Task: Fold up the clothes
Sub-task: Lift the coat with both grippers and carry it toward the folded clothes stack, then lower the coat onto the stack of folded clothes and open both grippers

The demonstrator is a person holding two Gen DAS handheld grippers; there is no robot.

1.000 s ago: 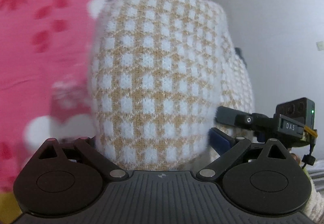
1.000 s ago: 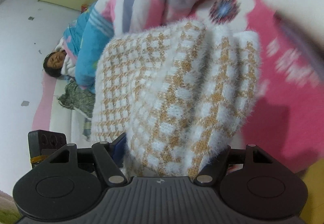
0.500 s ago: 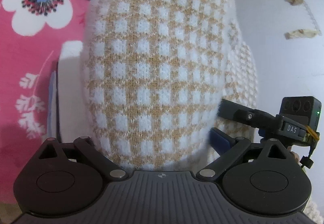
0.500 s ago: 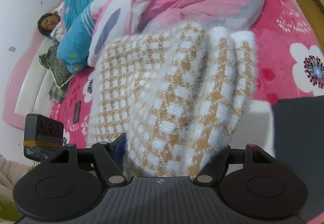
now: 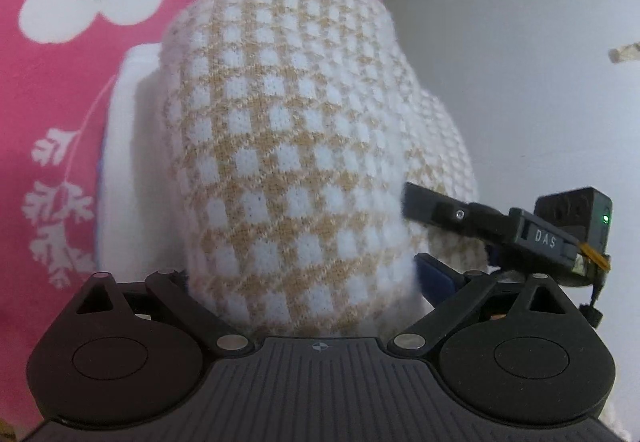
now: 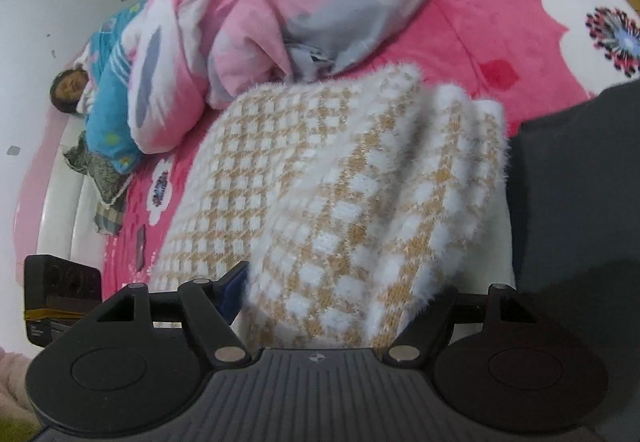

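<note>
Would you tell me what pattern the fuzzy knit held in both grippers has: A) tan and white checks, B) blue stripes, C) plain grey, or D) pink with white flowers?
A: the knit sweater bunched between the right gripper's fingers shows white squares on a tan grid; the pink flowered fabric is the bedspread beneath.

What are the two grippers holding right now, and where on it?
Both hold the folded checked sweater: left gripper and right gripper each clamp its near edge.

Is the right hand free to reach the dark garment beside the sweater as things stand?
Probably not yet. The right tongs are full of the folded sweater, which also blocks the way. The dark garment lies uncovered just beside it.
</note>
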